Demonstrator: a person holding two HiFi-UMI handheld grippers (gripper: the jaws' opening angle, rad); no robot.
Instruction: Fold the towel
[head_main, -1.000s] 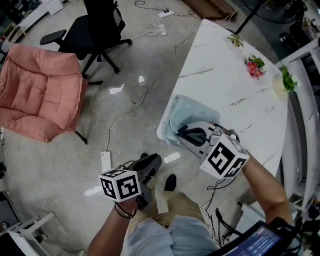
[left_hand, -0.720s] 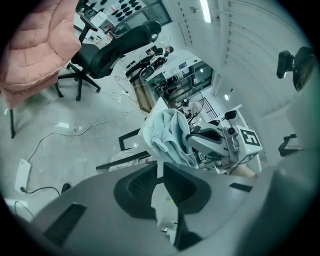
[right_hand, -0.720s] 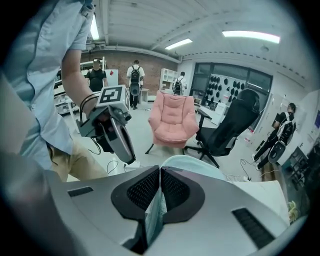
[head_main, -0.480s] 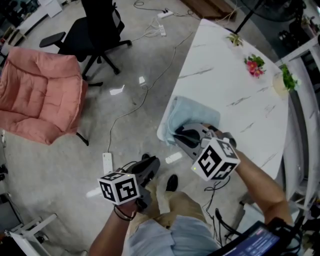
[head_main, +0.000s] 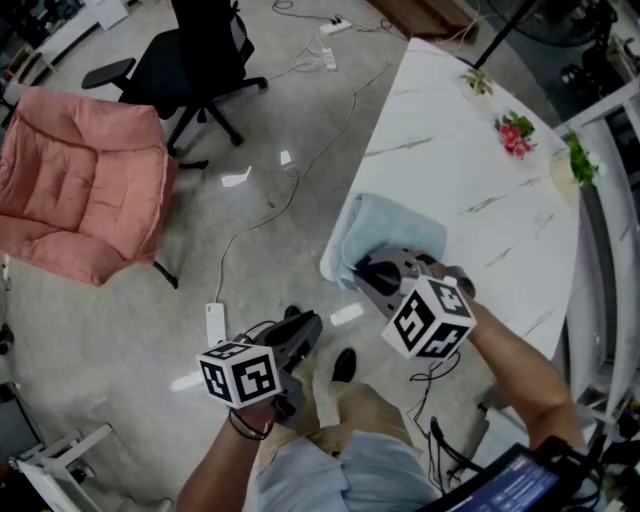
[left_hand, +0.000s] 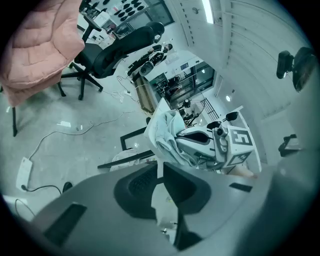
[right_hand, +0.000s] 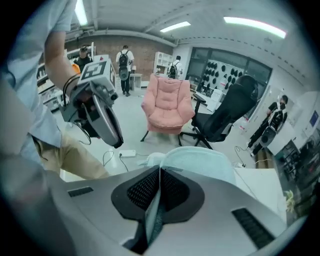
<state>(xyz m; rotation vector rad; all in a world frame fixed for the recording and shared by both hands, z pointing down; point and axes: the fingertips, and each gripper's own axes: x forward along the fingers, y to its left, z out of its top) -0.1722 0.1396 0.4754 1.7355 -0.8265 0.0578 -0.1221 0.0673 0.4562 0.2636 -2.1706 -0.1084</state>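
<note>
Across the room: grey floor (head_main: 120, 330) with cables (head_main: 262, 215) | white marble table (head_main: 470, 160) | pink armchair (head_main: 80, 190) | black office chair (head_main: 190, 60) | towel (head_main: 390, 220) bunched at table's near corner | right gripper (head_main: 367, 271) clamped on towel's edge | left gripper (head_main: 305, 325) off the table, jaws slightly apart, empty.

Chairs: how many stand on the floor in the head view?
2: a pink armchair at far left, a black office chair near the top edge. Others may be hidden.
</note>
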